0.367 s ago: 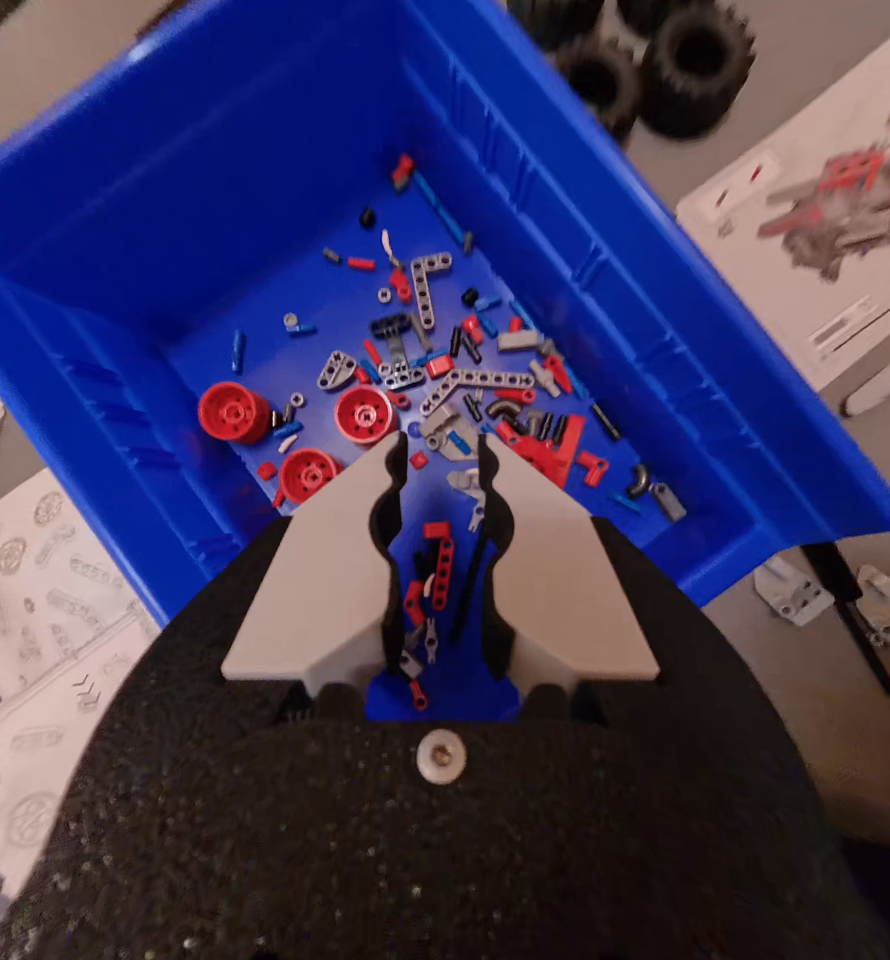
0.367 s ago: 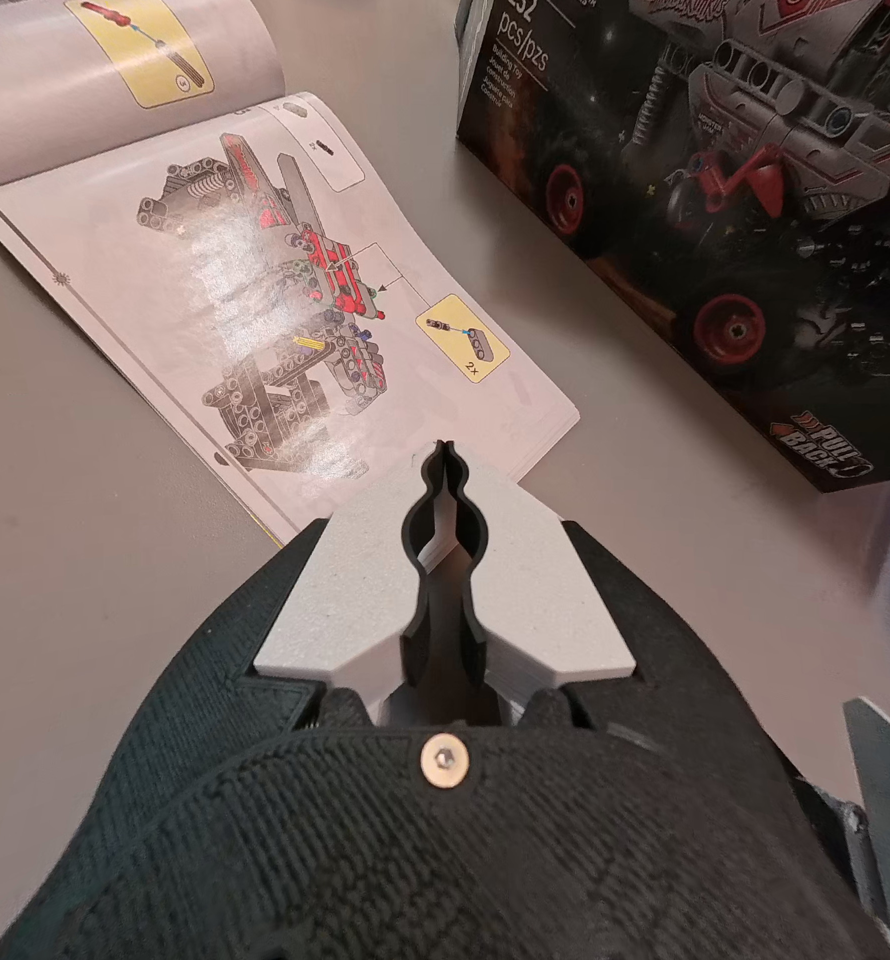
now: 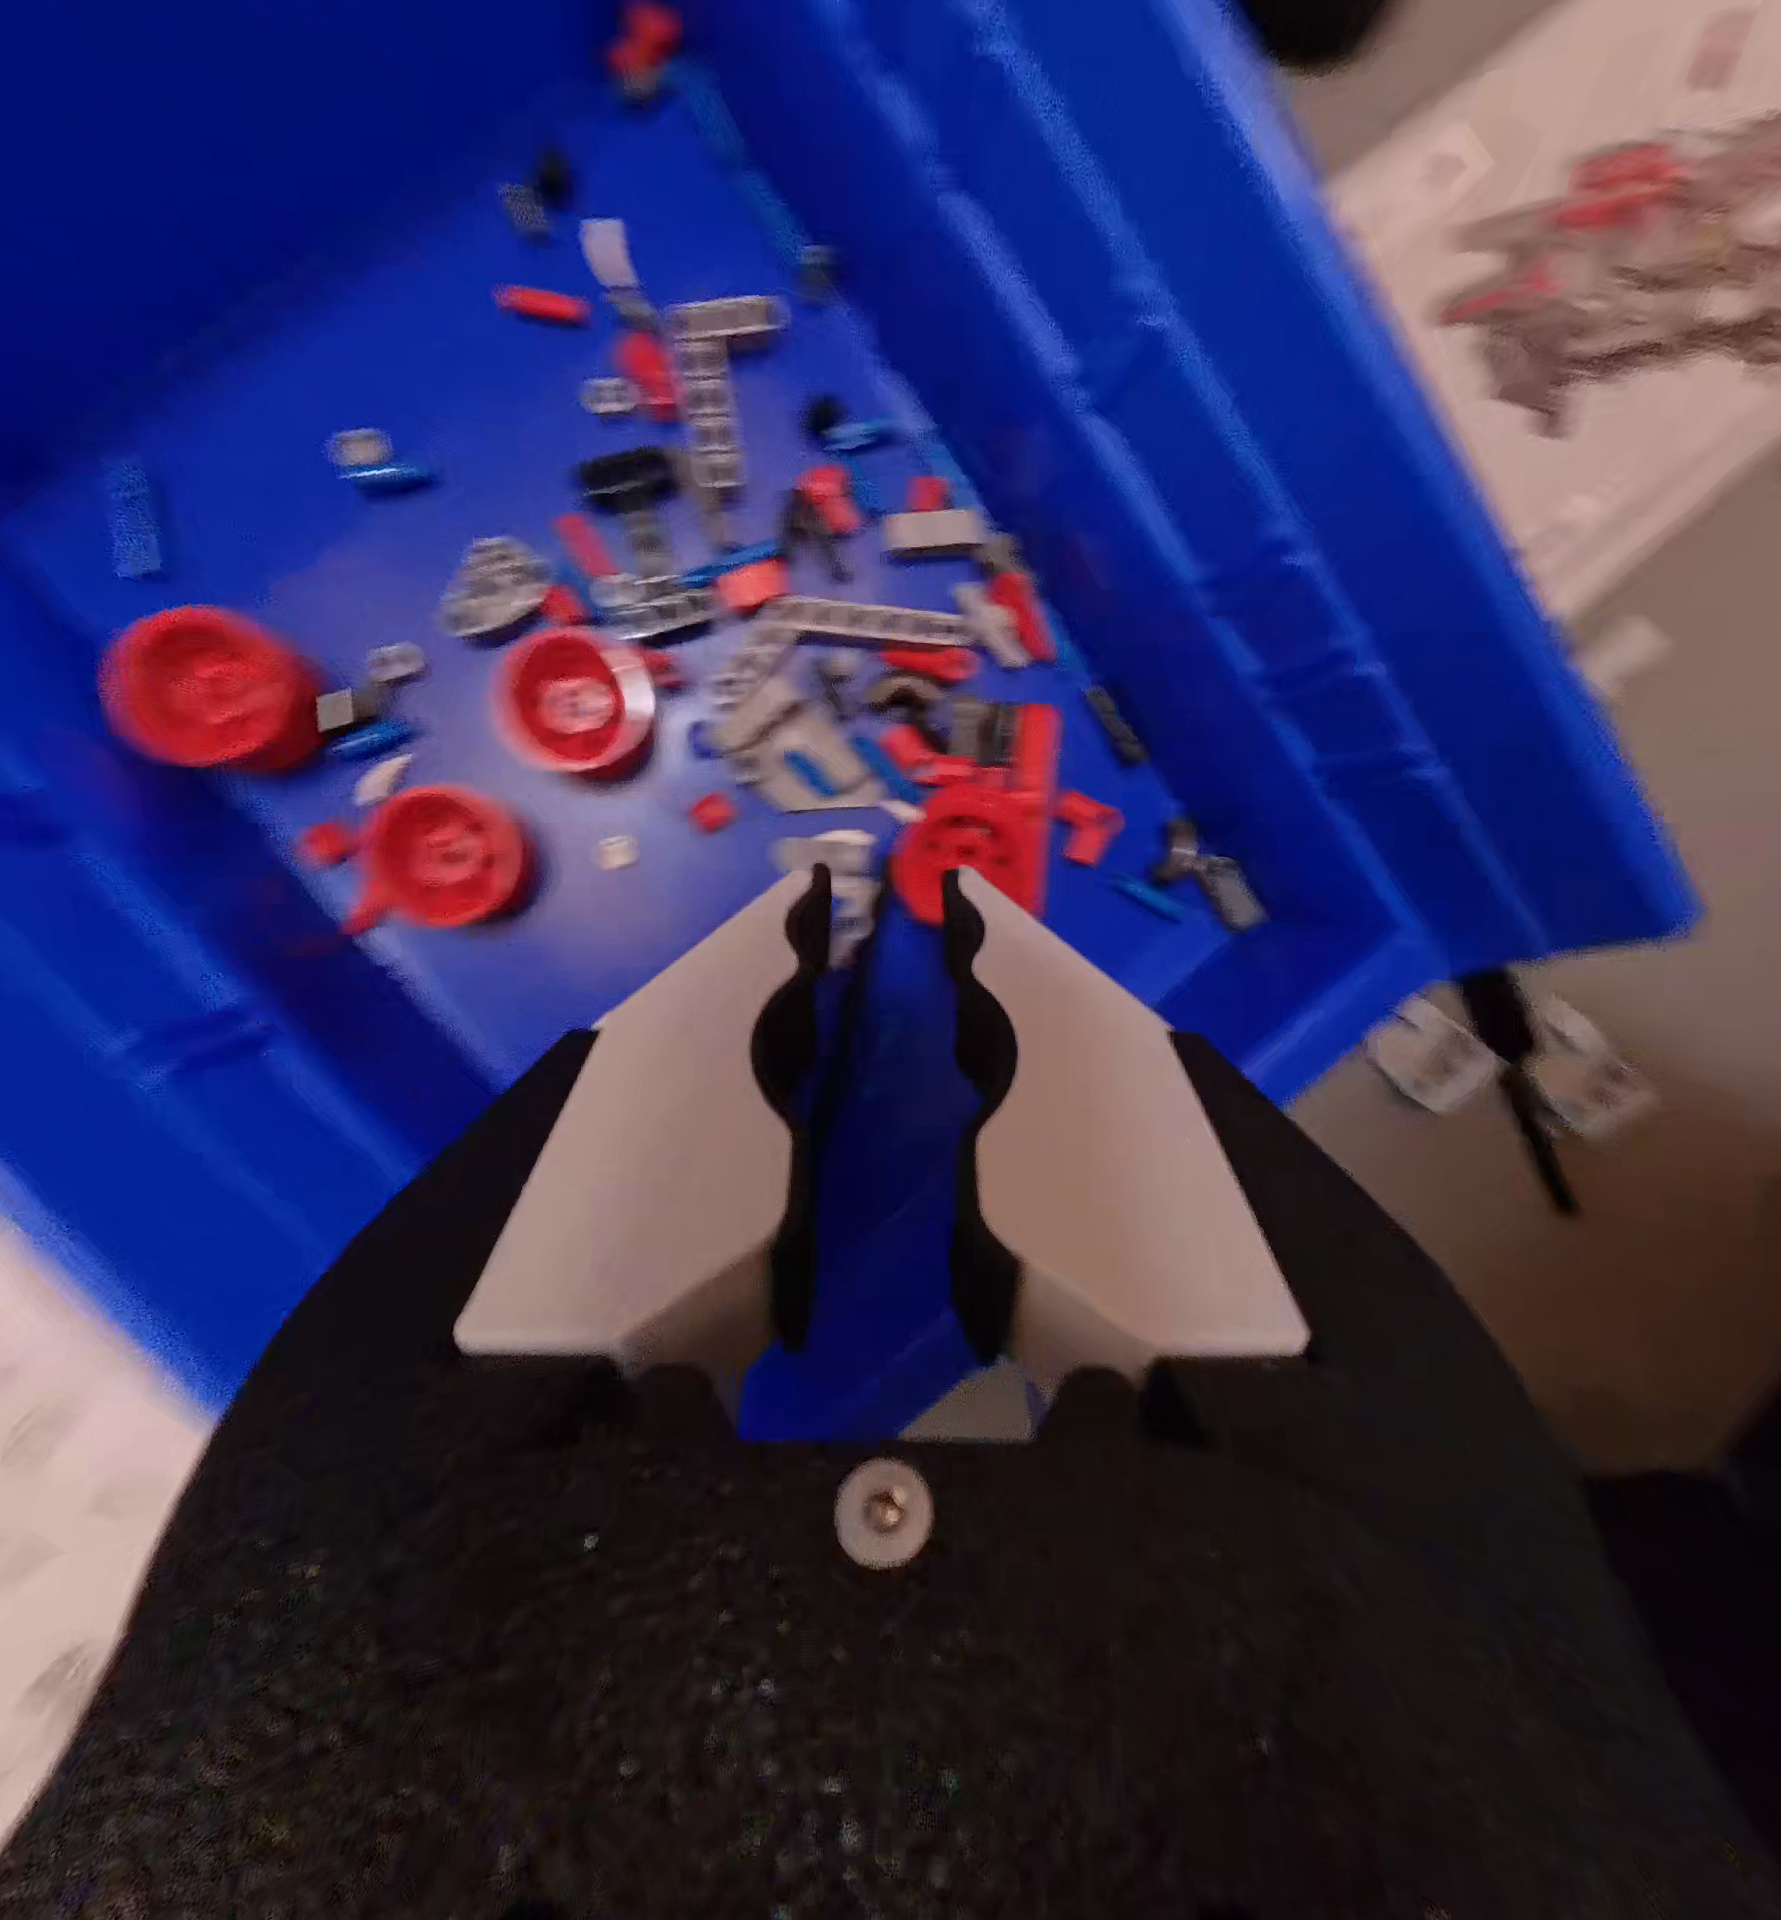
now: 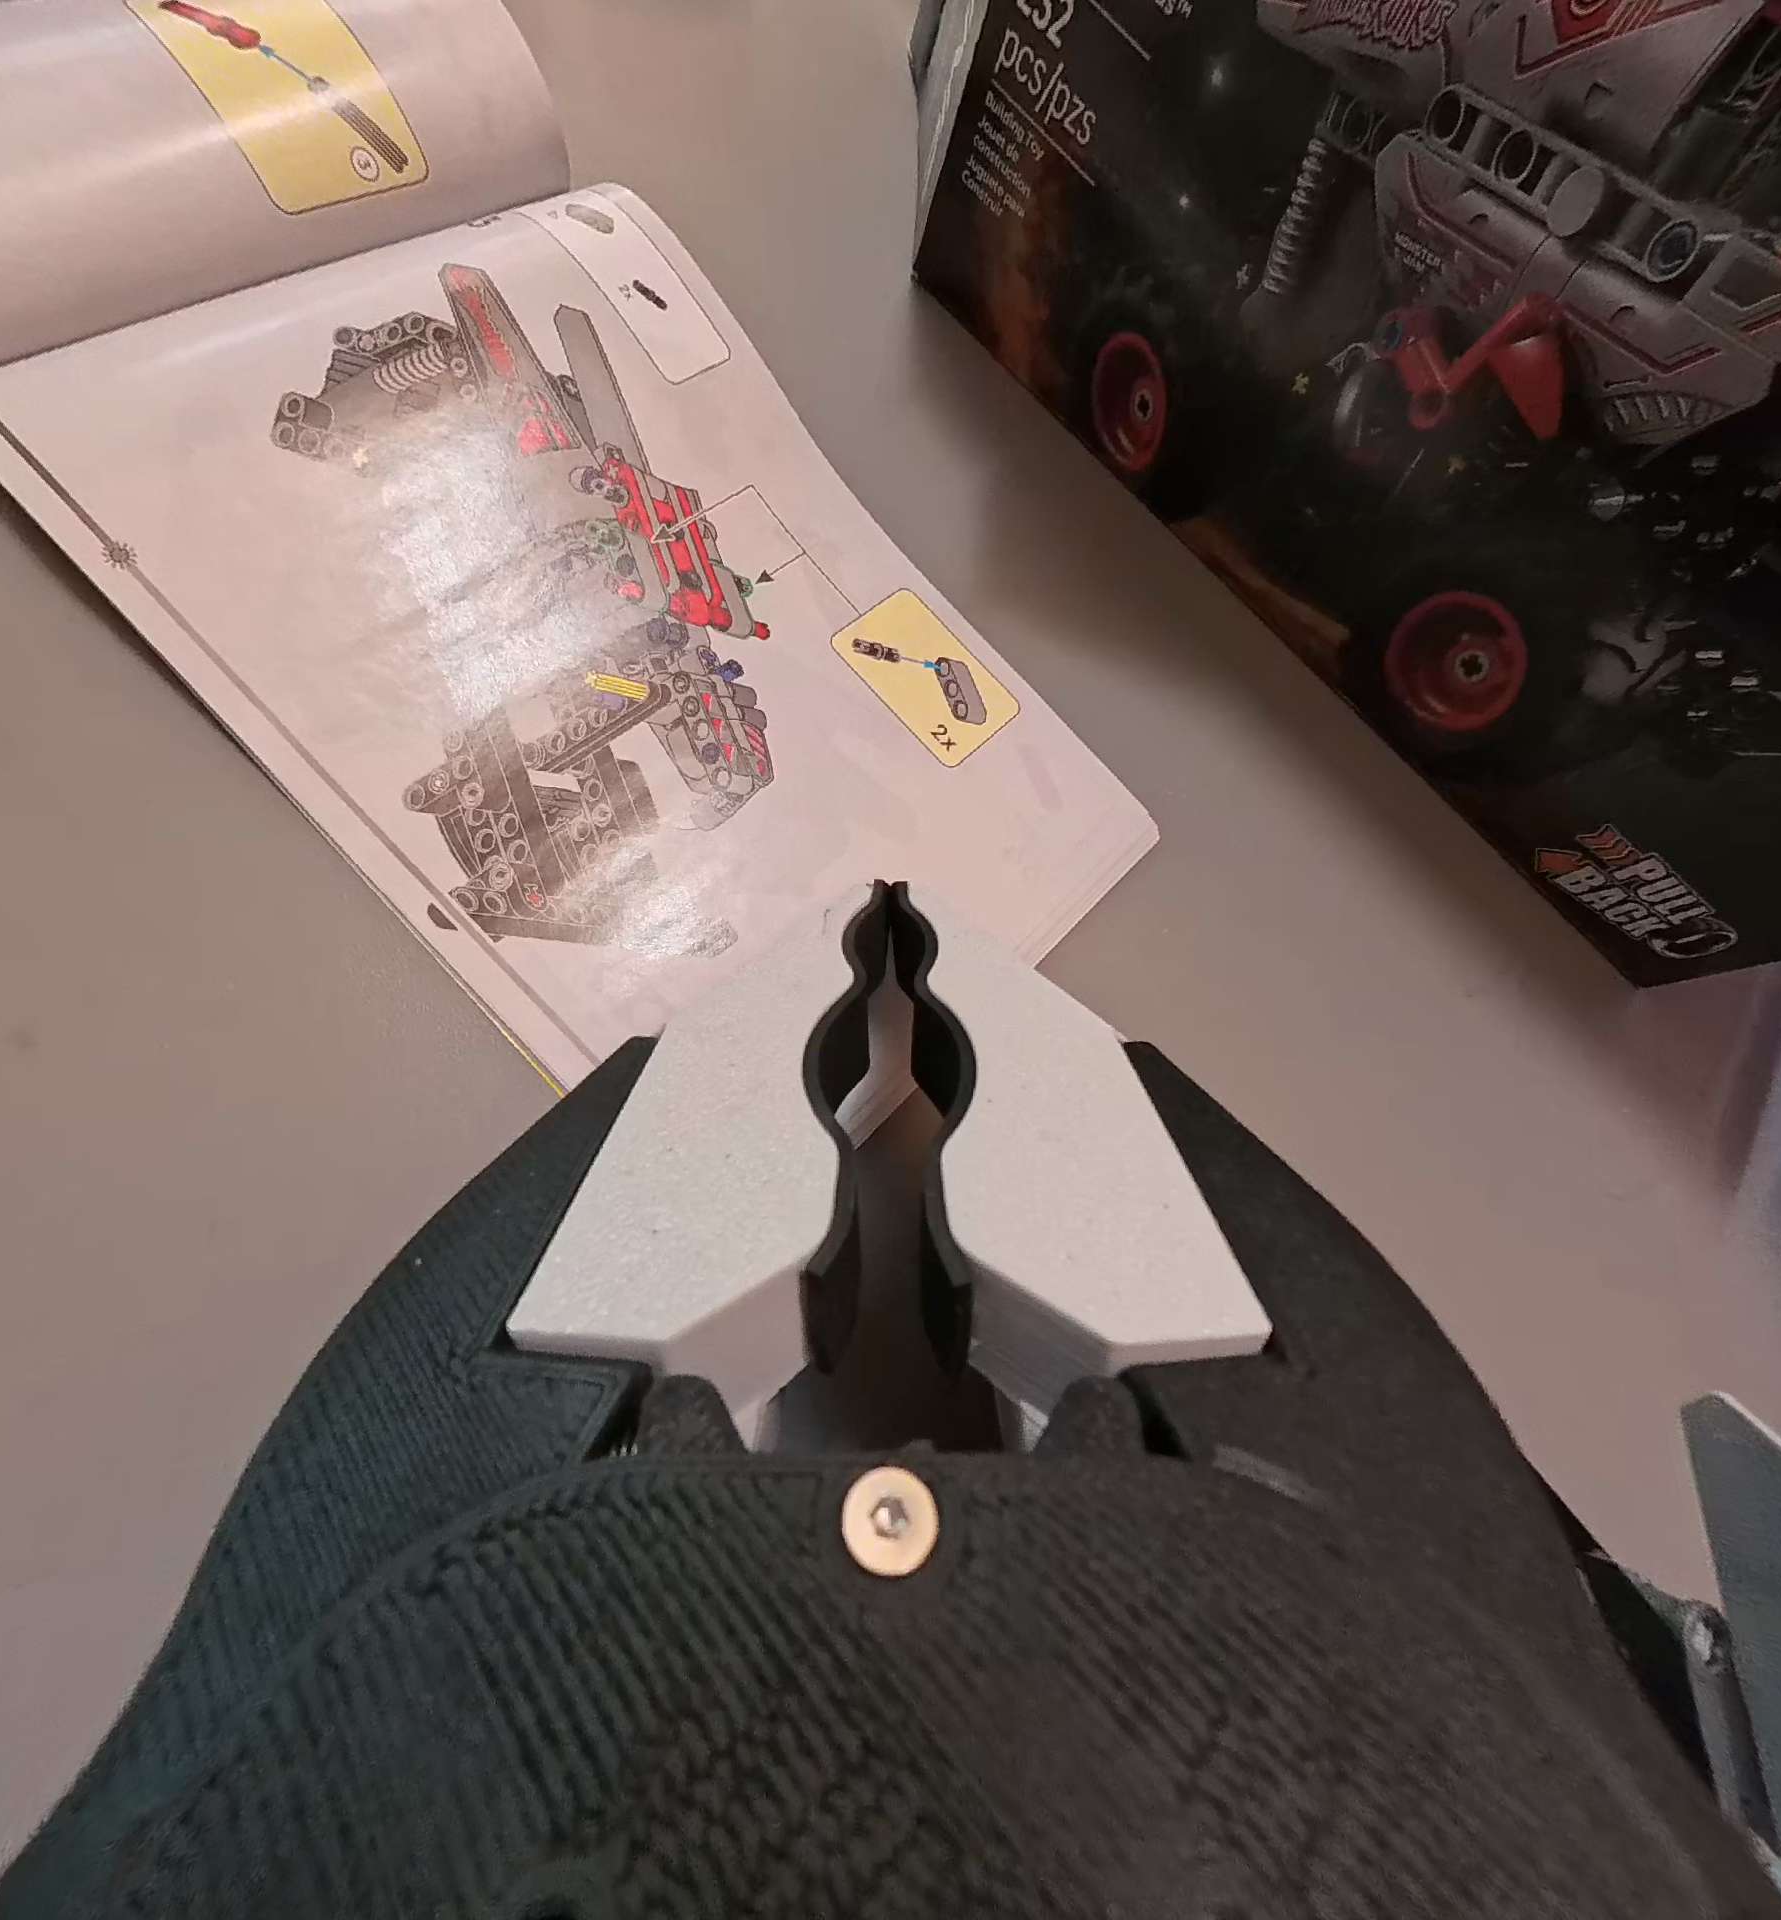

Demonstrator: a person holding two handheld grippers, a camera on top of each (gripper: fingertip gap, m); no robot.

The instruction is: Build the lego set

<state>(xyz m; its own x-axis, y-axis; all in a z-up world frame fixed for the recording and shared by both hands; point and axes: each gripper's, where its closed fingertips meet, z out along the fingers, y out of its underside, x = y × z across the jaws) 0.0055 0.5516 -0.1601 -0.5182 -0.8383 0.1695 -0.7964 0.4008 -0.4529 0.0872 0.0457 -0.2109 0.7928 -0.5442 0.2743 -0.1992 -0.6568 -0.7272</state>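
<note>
In the left wrist view a blue bin holds several loose pieces: red wheel hubs, grey beams, red and black pins. My left gripper is open and empty, low over the bin's near end, its tips close to a red round piece and a thin black axle that lies between the fingers. The view is blurred. In the right wrist view my right gripper is shut and empty, above the near corner of the open instruction booklet on the grey table.
The set's dark box lies at the right of the right wrist view. A second open booklet page lies right of the bin, with small grey parts on the table near the bin's corner. A paper sheet lies at the left. The gap from one gripper's tips to the other's is roughly 50 cm.
My left gripper has moved forward and down into the bin, so the pieces look larger and blurred. The right gripper has stayed still and shut.
</note>
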